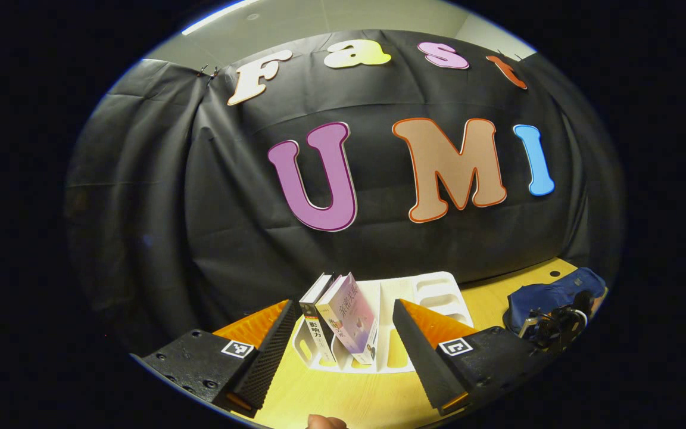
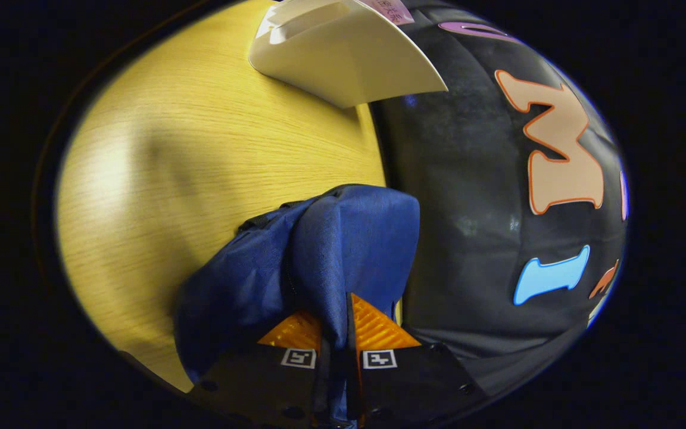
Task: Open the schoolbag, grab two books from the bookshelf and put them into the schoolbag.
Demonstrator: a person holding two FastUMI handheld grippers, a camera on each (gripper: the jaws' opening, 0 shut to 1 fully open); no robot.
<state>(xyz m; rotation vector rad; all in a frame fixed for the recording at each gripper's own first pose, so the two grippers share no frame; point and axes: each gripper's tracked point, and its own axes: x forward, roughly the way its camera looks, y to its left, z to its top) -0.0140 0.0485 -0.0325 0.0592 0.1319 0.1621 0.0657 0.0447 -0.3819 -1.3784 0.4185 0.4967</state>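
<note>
Here, lower centre of the left gripper view, my left gripper point(image 1: 341, 348) hangs wide open, fingers spread and touching nothing. The two books point(image 1: 343, 319) stand framed in the gap between the fingers, upright with a slight lean, side by side in the left slots of the white rack point(image 1: 438, 292). The rack's other slots look empty. I judge I'm lined up this way so the spread clears both spines before I go in; no contact yet.

Right edge of that same view: the blue bag point(image 1: 551, 295) lies on the table point(image 1: 367, 399), well apart from the rack, with my right gripper point(image 1: 554, 325) on it.

Right gripper view, bottom centre: my right gripper point(image 2: 336, 330) is closed on a fold of the bag point(image 2: 343, 244), fingers nearly together with blue cloth pinched between them. The cloth rises in a ridge from the pinch, so I take it I'm lifting the flap to hold the mouth open for the books. A dark zipper line runs along the bag's upper edge; I can't tell how far it is unzipped. The rack point(image 2: 343, 59) sits at the top of this frame, near but not touching the bag.

Judgement: bag-opening step seems to be in hand, first book not yet grabbed.
</note>
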